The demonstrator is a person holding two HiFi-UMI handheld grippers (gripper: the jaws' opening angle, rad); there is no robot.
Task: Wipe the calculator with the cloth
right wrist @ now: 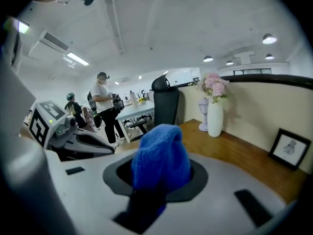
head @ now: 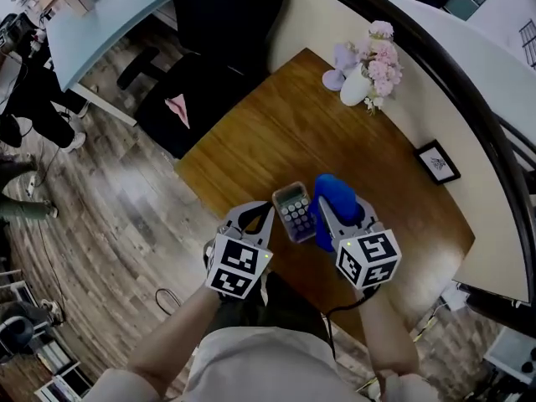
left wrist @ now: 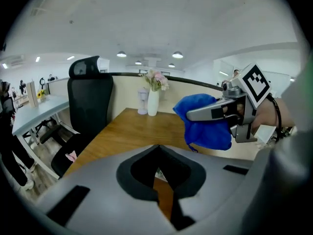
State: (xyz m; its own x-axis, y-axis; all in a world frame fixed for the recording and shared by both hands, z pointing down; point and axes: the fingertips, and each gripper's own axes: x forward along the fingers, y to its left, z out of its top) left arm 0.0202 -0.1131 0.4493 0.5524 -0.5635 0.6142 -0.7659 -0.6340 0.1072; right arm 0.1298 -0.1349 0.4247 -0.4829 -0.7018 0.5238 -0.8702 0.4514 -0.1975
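Fingers of R gripper (head: 322, 203) gripped cloth (head: 337, 193); those of L gripper (head: 266, 210) sat closed, empty. Calculator (head: 295, 210) lay betw. both on bench (head: 251, 132). Wipe prob. needed light, flat strokes, L bracing.

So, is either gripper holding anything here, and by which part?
The right gripper clamps the blue cloth by a bunched fold, the rest bulging up past the jaws. The left gripper has its jaws together on nothing.

Brown wooden table (head: 251, 132): far, a white vase of pink flowers (head: 356, 89) beside a lilac ornament (head: 337, 67); right, a black-framed picture (head: 437, 162); near, a grey keyed calculator (head: 294, 210).
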